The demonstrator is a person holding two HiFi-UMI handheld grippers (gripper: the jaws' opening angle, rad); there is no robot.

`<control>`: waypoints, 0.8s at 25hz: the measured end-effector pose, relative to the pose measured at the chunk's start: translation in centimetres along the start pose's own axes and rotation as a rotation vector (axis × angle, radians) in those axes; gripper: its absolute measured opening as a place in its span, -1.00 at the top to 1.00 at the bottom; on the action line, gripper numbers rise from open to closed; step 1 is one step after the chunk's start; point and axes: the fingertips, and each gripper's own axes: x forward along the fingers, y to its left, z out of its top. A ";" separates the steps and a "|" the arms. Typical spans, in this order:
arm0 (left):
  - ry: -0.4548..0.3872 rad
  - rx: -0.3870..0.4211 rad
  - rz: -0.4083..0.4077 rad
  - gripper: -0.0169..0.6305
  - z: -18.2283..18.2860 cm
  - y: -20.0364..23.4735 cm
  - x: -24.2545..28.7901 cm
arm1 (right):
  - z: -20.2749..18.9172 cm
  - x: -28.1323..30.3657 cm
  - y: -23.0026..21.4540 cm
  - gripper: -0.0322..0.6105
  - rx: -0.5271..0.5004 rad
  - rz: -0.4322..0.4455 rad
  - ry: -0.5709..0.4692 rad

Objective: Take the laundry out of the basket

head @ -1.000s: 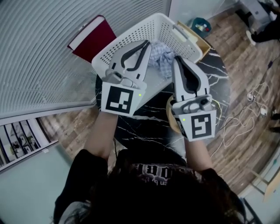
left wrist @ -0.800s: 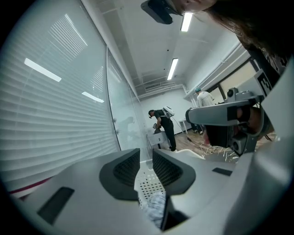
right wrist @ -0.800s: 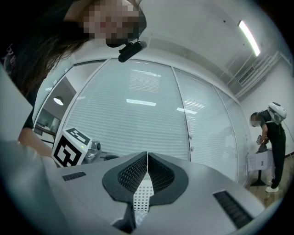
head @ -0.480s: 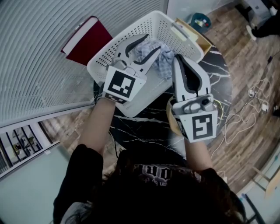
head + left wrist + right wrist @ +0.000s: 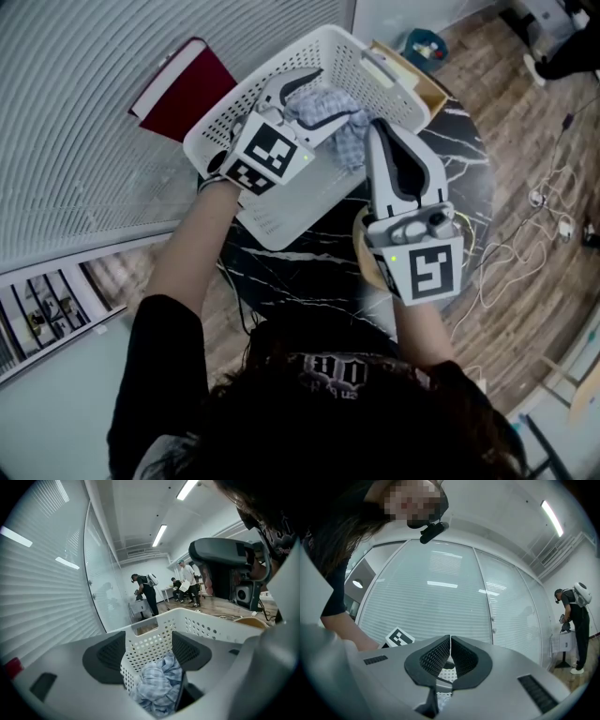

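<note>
A white perforated laundry basket (image 5: pixel 281 202) stands on the round black marble table (image 5: pixel 459 169). Inside it lies a crumpled blue-and-white checked cloth (image 5: pixel 345 131). My left gripper (image 5: pixel 317 96) reaches down into the basket over the cloth. Its jaws have just been opening. In the left gripper view the cloth (image 5: pixel 157 686) lies low between the spread pads (image 5: pixel 110 656), with no pad pressing on it, and the basket's far wall (image 5: pixel 154 644) rises behind. My right gripper (image 5: pixel 380 127) hovers beside the basket's right edge, shut with nothing in it (image 5: pixel 450 652).
A dark red book (image 5: pixel 183 84) lies left of the basket by the blinds. Behind the basket stands a wooden box (image 5: pixel 408 70). Cables (image 5: pixel 525 234) trail over the wooden floor at the right. Several people (image 5: pixel 146 592) stand far off in the room.
My left gripper has moved away from me and dipped into the basket, and its jaws have gone from shut to wide apart over the cloth. The right gripper has kept still.
</note>
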 end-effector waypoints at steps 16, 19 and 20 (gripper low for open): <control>0.343 0.038 -0.201 -0.27 -9.6 -1.8 5.8 | 0.4 -0.6 -0.1 0.81 -0.003 0.003 0.005; 0.378 0.008 -0.206 -0.34 -10.7 -1.5 6.6 | 0.3 -0.6 -0.4 0.81 -0.006 0.000 0.010; 0.391 0.004 -0.207 -0.36 -10.9 -1.4 6.6 | 0.3 -0.6 -0.5 0.81 -0.007 -0.001 0.011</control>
